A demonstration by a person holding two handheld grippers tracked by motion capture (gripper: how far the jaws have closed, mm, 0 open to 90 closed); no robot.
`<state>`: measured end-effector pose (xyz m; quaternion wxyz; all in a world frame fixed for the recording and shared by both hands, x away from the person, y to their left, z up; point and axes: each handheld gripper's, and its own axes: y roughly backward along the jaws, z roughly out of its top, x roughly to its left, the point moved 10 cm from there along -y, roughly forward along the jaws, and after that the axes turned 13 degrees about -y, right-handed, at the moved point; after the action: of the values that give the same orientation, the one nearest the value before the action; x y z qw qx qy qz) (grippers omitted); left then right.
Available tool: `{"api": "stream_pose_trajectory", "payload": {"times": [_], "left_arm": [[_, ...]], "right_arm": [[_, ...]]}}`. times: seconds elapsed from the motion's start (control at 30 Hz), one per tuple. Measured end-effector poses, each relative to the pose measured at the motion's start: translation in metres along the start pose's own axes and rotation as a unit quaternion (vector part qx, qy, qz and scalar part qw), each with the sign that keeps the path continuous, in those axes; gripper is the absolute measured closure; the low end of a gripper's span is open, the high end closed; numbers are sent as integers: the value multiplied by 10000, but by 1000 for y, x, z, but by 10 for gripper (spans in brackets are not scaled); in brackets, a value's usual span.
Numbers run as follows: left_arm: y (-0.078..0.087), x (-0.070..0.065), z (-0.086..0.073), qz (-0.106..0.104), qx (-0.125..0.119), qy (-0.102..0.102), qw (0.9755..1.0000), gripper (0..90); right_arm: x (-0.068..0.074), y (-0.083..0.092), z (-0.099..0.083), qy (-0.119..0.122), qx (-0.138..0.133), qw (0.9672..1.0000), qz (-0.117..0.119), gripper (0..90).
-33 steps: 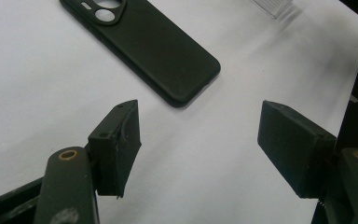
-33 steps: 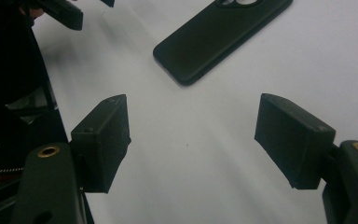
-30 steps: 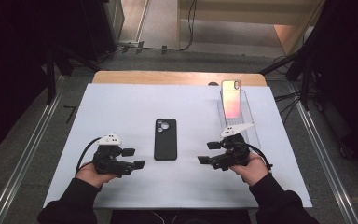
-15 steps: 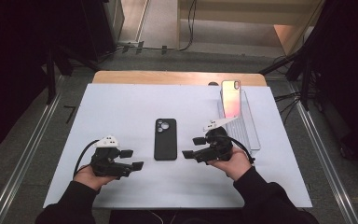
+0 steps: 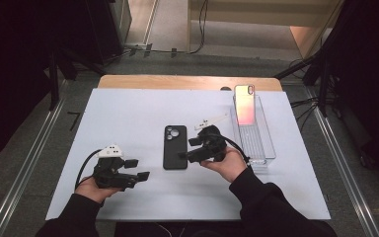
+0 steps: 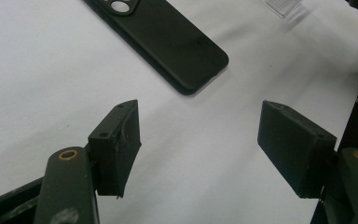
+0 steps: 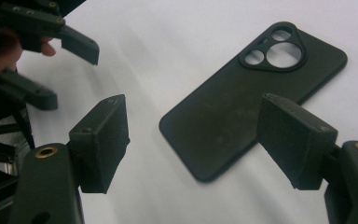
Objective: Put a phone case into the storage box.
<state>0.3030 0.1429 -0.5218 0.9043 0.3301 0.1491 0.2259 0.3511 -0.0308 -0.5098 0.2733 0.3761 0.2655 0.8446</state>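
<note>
Here, in the high view, the black phone case [image 5: 172,146] lay flat, camera cut-outs toward the top of the frame, at the middle of the white table [image 5: 128,113]. The right gripper [image 5: 186,149] sat just right of it, jaw tips nearly at its edge; the left gripper [image 5: 139,168] rested at lower left, well apart from the case. A clear tray [image 5: 261,143] stood at the right with a pinkish phone [image 5: 245,104] propped in its far end.

In the left gripper view, its jaws stood wide apart with nothing between them, and the case lay across the top of the frame, beyond them.

In the right gripper view, its jaws were likewise spread wide and empty, the case's lower end lying between and just past them; the left gripper appeared at upper left.

As a judgement: the case is thin and flat on a smooth table, so a closing pinch could slide it or push it away instead of lifting it

The gripper views gave the jaw gaps plainly; the high view alone showed the tray and phone
</note>
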Motion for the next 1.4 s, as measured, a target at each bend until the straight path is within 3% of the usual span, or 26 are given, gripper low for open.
{"api": "stream_pose_trajectory", "payload": {"times": [0.33, 0.5, 0.57, 0.67, 0.83, 1.07, 1.2, 1.4], "left_arm": [[0, 1, -1, -13, 12, 2, 10000, 304], [-1, 1, -1, -22, 18, 1, 10000, 304], [-1, 2, -1, -18, 22, 0, 10000, 304], [-1, 2, -1, -13, 22, 2, 10000, 304], [-1, 2, -1, 3, 30, -10, 10000, 304], [0, 2, -2, 9, 18, 5, 10000, 304], [0, 2, -2, 3, 23, 3, 10000, 304], [0, 2, -2, 0, 13, -7, 10000, 304]], "right_arm": [[3, -33, 11, 40, 132, 9999, -70, 260], [7, -48, 12, 219, 227, 9995, -68, 444], [9, -53, 10, 161, 338, 9993, -20, 519], [13, -61, 9, 187, 418, 9989, 141, 702], [16, -78, 4, 130, 628, 9976, 273, 871], [18, -96, -3, 196, 818, 9963, 184, 871], [15, -104, -10, 227, 1003, 9947, 19, 870], [15, -103, -14, 257, 1057, 9941, 19, 870]]}}
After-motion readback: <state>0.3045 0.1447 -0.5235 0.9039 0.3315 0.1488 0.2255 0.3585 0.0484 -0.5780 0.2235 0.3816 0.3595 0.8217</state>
